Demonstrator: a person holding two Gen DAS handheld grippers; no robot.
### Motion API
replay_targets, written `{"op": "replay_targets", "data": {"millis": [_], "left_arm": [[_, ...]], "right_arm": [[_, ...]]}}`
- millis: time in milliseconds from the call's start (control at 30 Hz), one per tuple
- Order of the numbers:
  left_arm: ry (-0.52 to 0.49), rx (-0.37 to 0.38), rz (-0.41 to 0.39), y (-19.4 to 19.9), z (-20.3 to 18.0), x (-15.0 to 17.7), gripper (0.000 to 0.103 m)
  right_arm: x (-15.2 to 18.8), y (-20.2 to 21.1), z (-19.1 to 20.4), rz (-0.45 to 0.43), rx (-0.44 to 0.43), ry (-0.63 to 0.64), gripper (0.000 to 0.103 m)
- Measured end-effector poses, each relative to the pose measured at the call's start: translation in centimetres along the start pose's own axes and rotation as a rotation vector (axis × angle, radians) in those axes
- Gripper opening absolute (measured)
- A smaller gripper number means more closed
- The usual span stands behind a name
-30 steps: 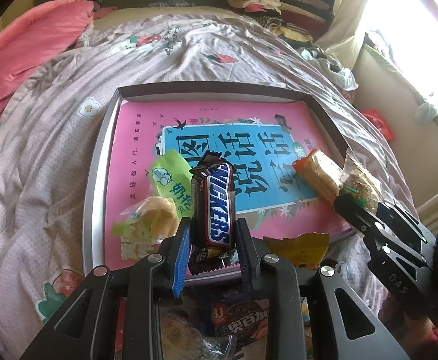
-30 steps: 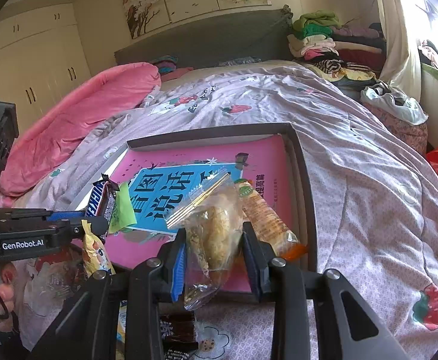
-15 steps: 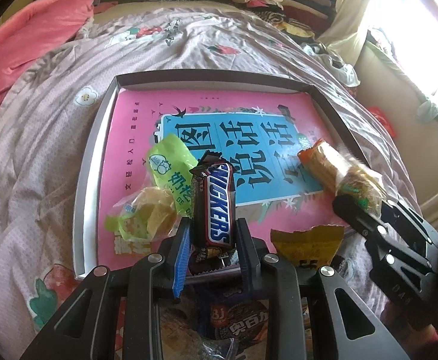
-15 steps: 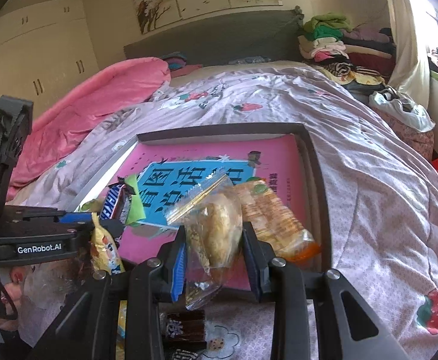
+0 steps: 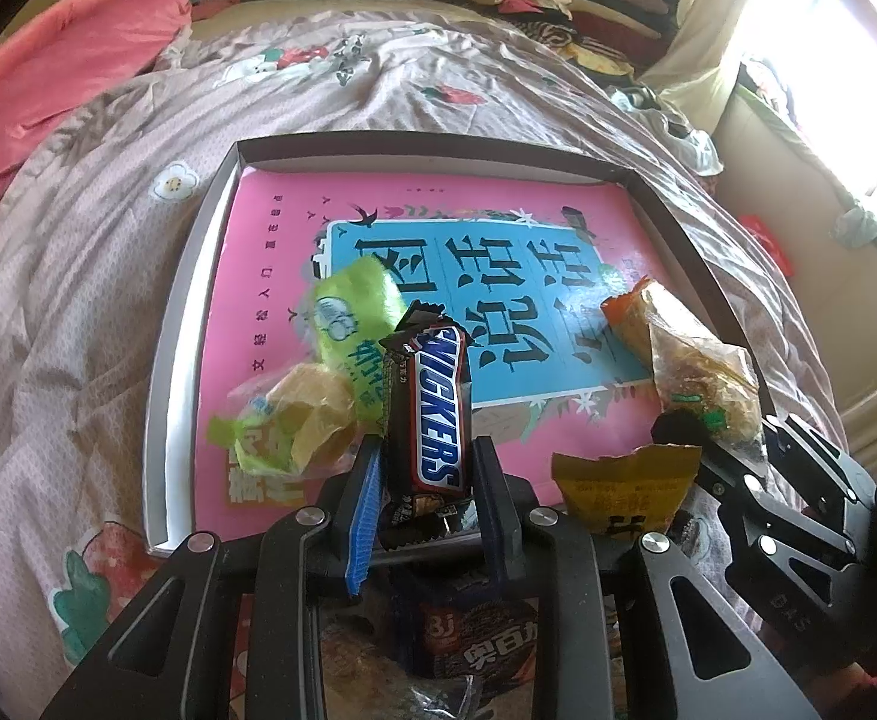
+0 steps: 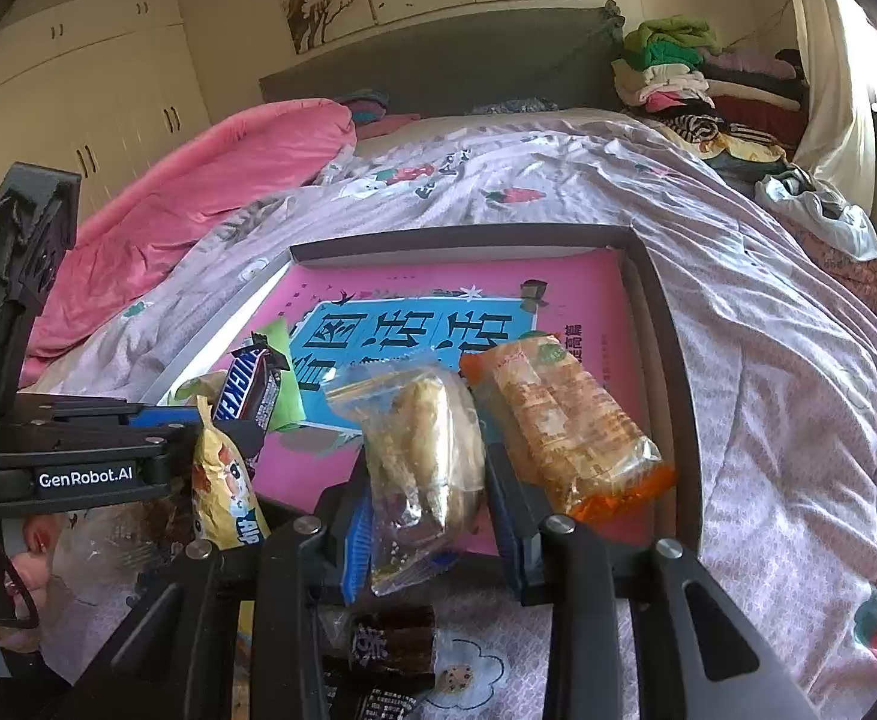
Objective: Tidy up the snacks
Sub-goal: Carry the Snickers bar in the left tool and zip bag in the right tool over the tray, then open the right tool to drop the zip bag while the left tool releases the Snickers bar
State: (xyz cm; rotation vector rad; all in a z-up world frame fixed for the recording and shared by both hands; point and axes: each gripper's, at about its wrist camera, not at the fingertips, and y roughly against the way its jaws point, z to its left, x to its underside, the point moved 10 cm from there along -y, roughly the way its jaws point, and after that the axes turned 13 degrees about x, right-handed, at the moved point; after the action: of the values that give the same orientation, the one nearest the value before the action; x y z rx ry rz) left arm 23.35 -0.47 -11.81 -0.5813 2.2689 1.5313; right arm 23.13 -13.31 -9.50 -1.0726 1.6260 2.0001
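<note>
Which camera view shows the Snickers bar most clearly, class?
The left wrist view: the Snickers bar stands upright in the left claw, logo facing the lens. The right wrist view shows it small, side-on, partly hidden behind a yellow snack packet.

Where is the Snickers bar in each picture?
Left wrist view: Snickers bar stands at bottom center, held in the left gripper.
Right wrist view: Snickers bar is at middle left.
Shared landmark: the pink book in the tray.

Both claws have advanced over the tray [image 5: 186, 324], carrying the Snickers bar [image 5: 432, 408] and clear pastry bag [image 6: 420, 450].
</note>
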Motion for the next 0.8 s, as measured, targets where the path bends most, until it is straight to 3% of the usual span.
{"op": "replay_targets", "data": {"millis": [633,800], "left_arm": [[0.026,0.005,-0.015,0.51,0.69,-0.21,0.03],[0.03,0.007,-0.028,0.93,0.69,-0.56,0.03]], "right_arm": [[-0.03,0.67,0.06,0.0,-0.018,-0.016,0.037],[-0.03,0.75,-0.17,-0.002,-0.013,-0.025,0.044]]}}
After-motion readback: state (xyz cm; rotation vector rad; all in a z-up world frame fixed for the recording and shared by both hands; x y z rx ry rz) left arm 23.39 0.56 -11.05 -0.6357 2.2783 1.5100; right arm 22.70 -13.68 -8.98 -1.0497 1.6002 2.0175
